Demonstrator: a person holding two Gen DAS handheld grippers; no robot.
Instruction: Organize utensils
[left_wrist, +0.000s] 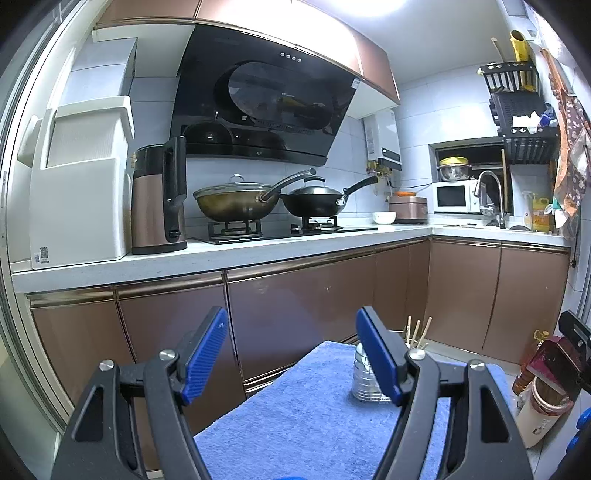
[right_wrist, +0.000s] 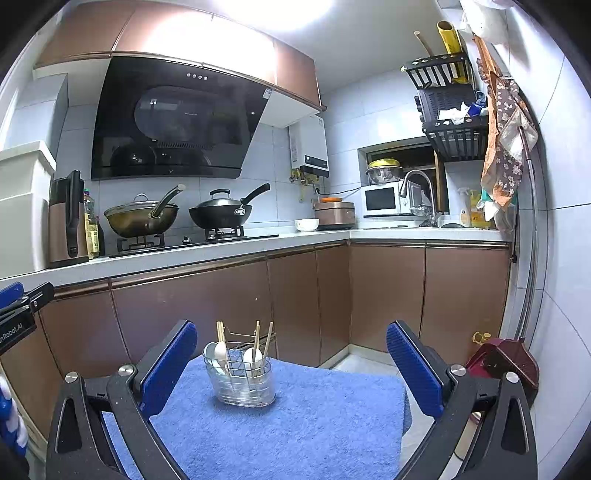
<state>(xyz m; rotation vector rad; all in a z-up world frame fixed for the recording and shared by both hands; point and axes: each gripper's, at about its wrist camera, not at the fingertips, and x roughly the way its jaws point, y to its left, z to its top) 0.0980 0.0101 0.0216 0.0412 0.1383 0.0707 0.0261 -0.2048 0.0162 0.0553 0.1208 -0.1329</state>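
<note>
A clear plastic utensil holder (right_wrist: 242, 380) with a wire insert stands upright on a blue towel (right_wrist: 295, 424). Two white spoons (right_wrist: 221, 352) and several wooden chopsticks (right_wrist: 257, 334) stand in it. My right gripper (right_wrist: 291, 365) is open and empty, held above the towel, with the holder ahead between its fingers, nearer the left one. My left gripper (left_wrist: 291, 354) is open and empty. In the left wrist view the holder (left_wrist: 364, 380) is partly hidden behind the right blue pad (left_wrist: 376, 354), with chopstick tips (left_wrist: 417, 330) showing above.
Brown cabinets (right_wrist: 221, 302) and a white counter (right_wrist: 207, 253) run behind the towel. Two woks (right_wrist: 142, 218) sit on the stove, a kettle (left_wrist: 159, 195) at the left. Bottles and a jar (left_wrist: 543, 402) stand on the floor at the right.
</note>
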